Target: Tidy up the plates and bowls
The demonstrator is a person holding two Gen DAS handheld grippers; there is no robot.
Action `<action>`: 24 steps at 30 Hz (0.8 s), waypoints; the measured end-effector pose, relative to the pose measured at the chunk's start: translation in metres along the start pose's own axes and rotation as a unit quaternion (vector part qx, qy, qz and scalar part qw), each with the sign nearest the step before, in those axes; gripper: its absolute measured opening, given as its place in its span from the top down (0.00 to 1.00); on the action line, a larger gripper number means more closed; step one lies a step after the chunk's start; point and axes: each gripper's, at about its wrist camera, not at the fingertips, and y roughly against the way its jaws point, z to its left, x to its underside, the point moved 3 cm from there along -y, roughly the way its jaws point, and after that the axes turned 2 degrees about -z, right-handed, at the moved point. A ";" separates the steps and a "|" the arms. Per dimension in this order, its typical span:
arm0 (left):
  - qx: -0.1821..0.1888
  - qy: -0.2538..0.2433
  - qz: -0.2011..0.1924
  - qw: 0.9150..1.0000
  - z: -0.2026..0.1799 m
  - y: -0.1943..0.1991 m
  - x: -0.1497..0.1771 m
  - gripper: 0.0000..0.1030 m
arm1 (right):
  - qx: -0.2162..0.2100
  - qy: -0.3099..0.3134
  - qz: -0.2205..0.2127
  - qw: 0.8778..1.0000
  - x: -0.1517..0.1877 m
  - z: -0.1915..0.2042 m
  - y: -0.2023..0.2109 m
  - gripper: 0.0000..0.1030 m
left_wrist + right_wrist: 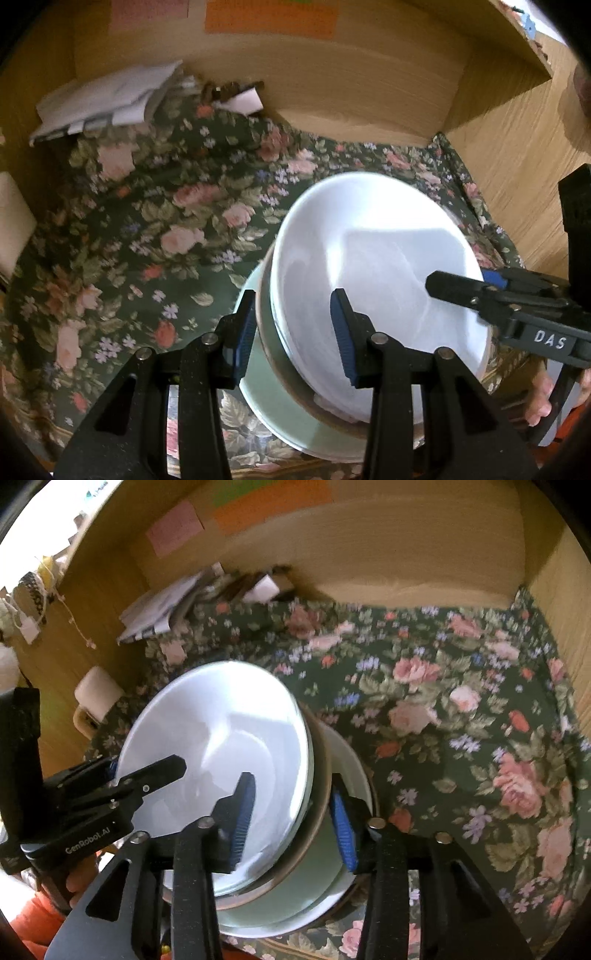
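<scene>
White bowl [373, 258] sits tilted on top of a small stack, a brown-rimmed dish [317, 775] under it and a pale green plate [266, 402] at the bottom, all resting on the flowered tabletop [147, 221] in the lower middle of both views. Both grippers straddle the stack's rim from opposite sides: the left gripper [295, 328] has one blue pad outside the left edge and one over the bowl's inside, and the right gripper [295, 816] mirrors that on the right edge, one pad inside the white bowl, the other beyond the brown rim. Neither looks clenched; I see a gap between pads and crockery on each, so I take both as released, the right one more plainly so. The stack lies dead ahead and just below each gripper, equally near to both, so the next move would turn on which rim gets pinched
</scene>
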 end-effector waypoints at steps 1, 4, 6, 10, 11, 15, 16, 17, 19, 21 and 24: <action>0.001 0.003 -0.003 1.000 0.000 0.003 -0.001 0.61 | 0.003 0.005 -0.008 1.000 -0.001 0.002 0.004 0.59; -0.002 0.006 -0.022 1.000 0.000 0.017 -0.004 0.61 | 0.011 0.033 -0.042 0.999 -0.005 0.014 0.024 0.58; -0.001 0.008 -0.039 0.999 -0.001 0.029 -0.006 0.59 | 0.015 0.051 -0.065 0.996 -0.006 0.022 0.037 0.58; 0.001 -0.002 -0.084 0.996 -0.010 0.061 -0.010 0.58 | 0.021 0.082 -0.116 0.990 -0.006 0.039 0.065 0.55; -0.001 -0.008 -0.099 0.995 -0.013 0.070 -0.010 0.58 | 0.019 0.085 -0.126 0.988 -0.006 0.042 0.071 0.54; -0.012 -0.024 -0.155 0.988 -0.025 0.101 -0.009 0.56 | 0.008 0.089 -0.160 0.983 -0.005 0.050 0.091 0.54; -0.012 -0.027 -0.169 0.985 -0.027 0.110 -0.008 0.54 | 0.004 0.091 -0.169 0.982 -0.004 0.052 0.096 0.54; -0.012 -0.027 -0.179 0.983 -0.029 0.117 -0.007 0.50 | 0.002 0.091 -0.172 0.981 -0.004 0.054 0.100 0.54; -0.011 -0.026 -0.200 0.979 -0.032 0.130 -0.004 0.46 | 0.002 0.095 -0.188 0.977 -0.002 0.057 0.109 0.49; -0.015 -0.027 -0.219 0.975 -0.036 0.142 -0.001 0.39 | 0.003 0.096 -0.207 0.974 0.000 0.058 0.117 0.39; -0.024 -0.034 -0.247 0.968 -0.041 0.157 0.003 0.26 | 0.009 0.101 -0.230 0.968 0.002 0.061 0.129 0.30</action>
